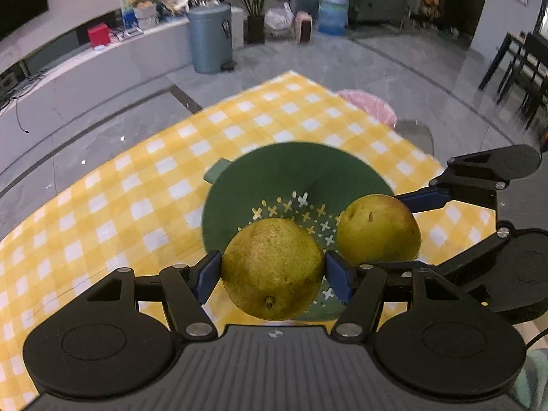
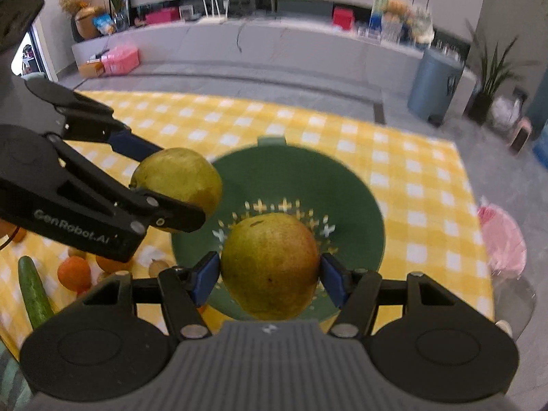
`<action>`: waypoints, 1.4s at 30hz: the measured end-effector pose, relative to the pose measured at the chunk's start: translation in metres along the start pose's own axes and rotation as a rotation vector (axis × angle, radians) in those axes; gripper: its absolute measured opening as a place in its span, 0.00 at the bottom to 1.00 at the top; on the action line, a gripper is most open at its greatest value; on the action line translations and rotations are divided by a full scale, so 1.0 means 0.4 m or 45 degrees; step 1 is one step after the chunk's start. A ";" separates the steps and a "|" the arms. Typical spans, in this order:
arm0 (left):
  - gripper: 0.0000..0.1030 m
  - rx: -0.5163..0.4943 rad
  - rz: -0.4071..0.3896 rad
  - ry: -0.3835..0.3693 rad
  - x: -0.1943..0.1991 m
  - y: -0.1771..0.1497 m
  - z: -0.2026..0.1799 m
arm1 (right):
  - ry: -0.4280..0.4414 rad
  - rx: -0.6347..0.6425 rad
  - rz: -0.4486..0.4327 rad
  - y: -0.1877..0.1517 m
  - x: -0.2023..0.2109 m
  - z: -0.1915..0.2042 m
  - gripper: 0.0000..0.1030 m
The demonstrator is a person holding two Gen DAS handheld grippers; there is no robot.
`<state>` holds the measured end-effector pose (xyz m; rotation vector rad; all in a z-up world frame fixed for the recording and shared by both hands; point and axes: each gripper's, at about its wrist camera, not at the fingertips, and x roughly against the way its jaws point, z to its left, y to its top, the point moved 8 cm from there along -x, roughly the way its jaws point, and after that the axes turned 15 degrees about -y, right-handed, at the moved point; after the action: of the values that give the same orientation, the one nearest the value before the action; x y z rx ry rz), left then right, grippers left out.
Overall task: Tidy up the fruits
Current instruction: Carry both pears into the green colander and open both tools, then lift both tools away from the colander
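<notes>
My left gripper (image 1: 272, 269) is shut on a green-yellow pear (image 1: 270, 267) and holds it above the near rim of a green colander (image 1: 260, 167). My right gripper (image 2: 270, 274) is shut on a second pear with a reddish blush (image 2: 270, 267), also above the colander (image 2: 308, 178). In the left wrist view the right gripper (image 1: 394, 229) and its pear (image 1: 378, 227) are at the right. In the right wrist view the left gripper (image 2: 161, 185) and its pear (image 2: 178, 178) are at the left. The colander holds no fruit that I can see.
The colander sits on a table with a yellow checked cloth (image 1: 144, 185). Oranges (image 2: 73, 272) and a cucumber (image 2: 34, 294) lie on the cloth at the left. A pink-lined bin (image 2: 501, 239) stands beyond the table's right edge. A blue-grey pedal bin (image 1: 210, 37) stands on the floor.
</notes>
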<state>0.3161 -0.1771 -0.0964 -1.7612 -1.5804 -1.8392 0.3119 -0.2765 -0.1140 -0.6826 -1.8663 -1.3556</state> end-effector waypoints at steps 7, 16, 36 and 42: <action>0.73 -0.095 0.187 0.019 -0.091 -0.007 0.006 | 0.026 0.041 0.124 -0.031 -0.093 0.003 0.59; 0.73 -0.142 0.312 0.027 -0.147 -0.017 0.019 | 0.033 0.168 0.178 -0.036 -0.136 0.041 0.56; 0.78 -0.206 0.312 0.115 -0.181 -0.025 0.015 | -0.046 0.141 0.115 -0.046 -0.080 0.021 0.74; 0.79 -0.166 0.294 0.122 -0.173 -0.028 0.018 | -0.059 0.134 0.107 -0.046 -0.075 0.018 0.74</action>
<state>0.3338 -0.2035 -0.1591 -1.7914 -1.1918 -1.9180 0.3142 -0.2754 -0.1498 -0.7356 -1.9091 -1.1892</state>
